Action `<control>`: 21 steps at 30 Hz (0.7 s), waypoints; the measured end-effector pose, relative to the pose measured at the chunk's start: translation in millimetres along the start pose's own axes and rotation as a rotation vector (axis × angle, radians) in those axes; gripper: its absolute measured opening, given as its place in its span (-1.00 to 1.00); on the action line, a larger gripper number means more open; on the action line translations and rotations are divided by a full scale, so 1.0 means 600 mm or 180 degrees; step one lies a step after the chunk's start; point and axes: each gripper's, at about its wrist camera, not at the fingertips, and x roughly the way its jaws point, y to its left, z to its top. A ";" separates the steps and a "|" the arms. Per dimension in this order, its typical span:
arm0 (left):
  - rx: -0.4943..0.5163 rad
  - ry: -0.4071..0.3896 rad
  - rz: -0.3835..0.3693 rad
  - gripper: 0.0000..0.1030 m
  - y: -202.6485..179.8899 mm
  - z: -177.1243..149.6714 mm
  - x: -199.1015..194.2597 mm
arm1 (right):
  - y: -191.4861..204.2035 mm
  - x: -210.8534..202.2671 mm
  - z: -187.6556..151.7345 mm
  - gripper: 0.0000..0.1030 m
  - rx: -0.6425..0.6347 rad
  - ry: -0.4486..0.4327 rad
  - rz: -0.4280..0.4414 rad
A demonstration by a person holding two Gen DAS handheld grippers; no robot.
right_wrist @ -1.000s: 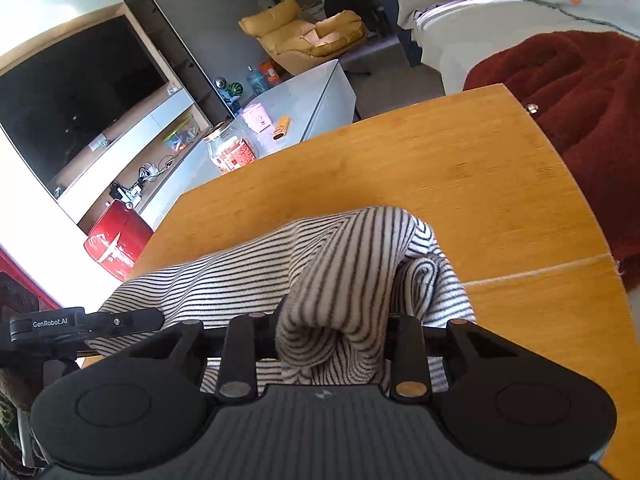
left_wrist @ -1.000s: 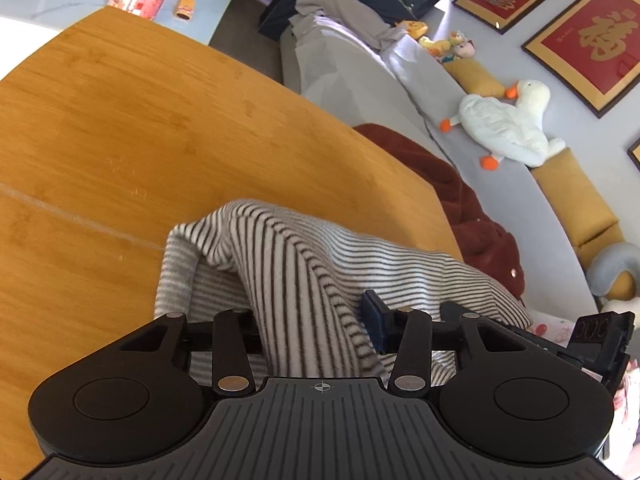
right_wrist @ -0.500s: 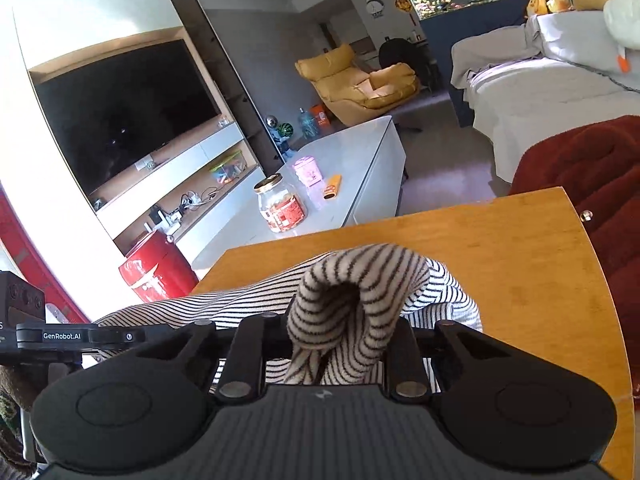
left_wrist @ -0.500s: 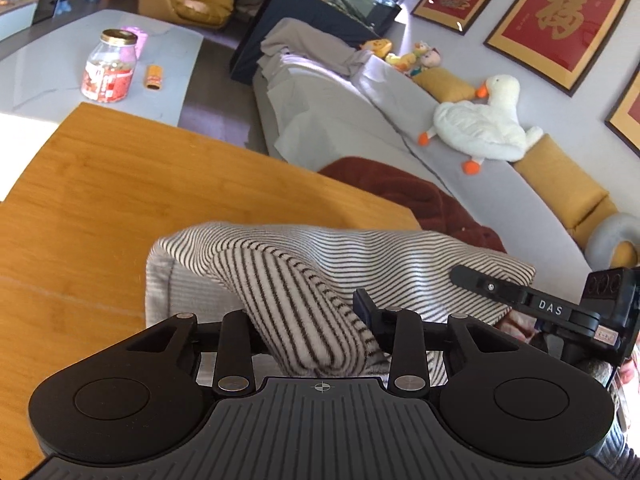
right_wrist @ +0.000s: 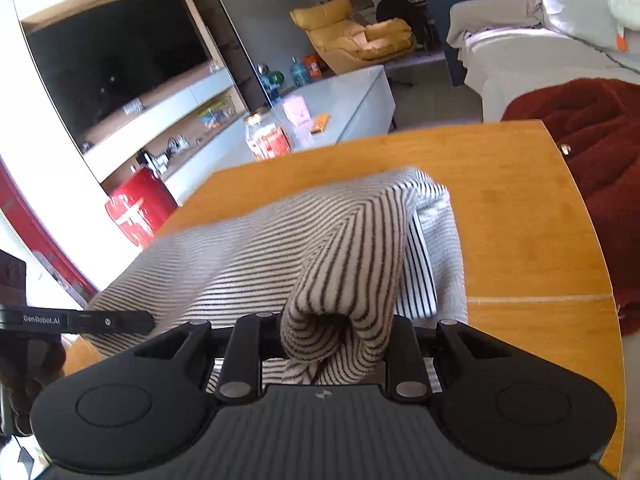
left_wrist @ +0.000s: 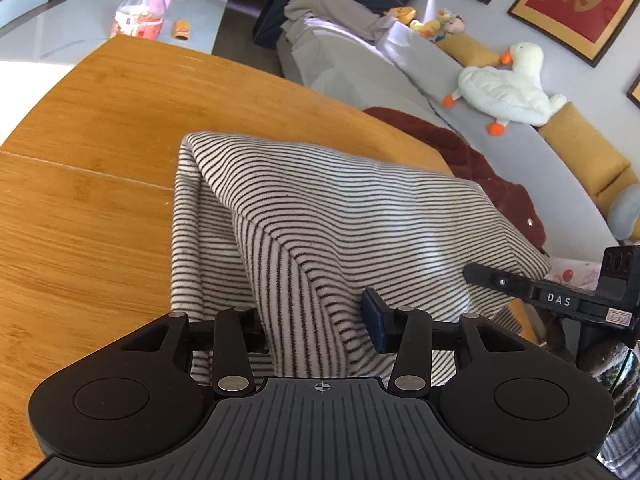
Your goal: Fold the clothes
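Observation:
A white garment with thin black stripes (left_wrist: 360, 216) lies partly folded on the wooden table (left_wrist: 92, 128). Its near edge is lifted and stretched between my two grippers. My left gripper (left_wrist: 316, 320) has a bunch of that cloth between its fingers, and its jaws are opening. My right gripper (right_wrist: 336, 332) has a rolled fold of the same garment (right_wrist: 344, 248) between its fingers, and its jaws are opening too. The right gripper's finger (left_wrist: 540, 288) shows at the right of the left wrist view. The left gripper's finger (right_wrist: 80, 322) shows at the left of the right wrist view.
A dark red blanket (right_wrist: 592, 132) hangs beside the table's far right edge. Behind it stands a grey sofa (left_wrist: 360, 72) with a white plush goose (left_wrist: 508, 88). A low white table (right_wrist: 352, 100) with a jar (right_wrist: 266, 136) stands beyond the table's far edge.
Both grippers moved across the table with the gripped edge. The garment now spreads wider and flatter between them, and each gripper's finger has come into the other's view.

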 end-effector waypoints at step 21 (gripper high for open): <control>-0.0226 0.0091 -0.0460 0.63 -0.040 -0.002 0.006 | -0.007 0.041 0.013 0.71 -0.0686 -0.0237 -0.1086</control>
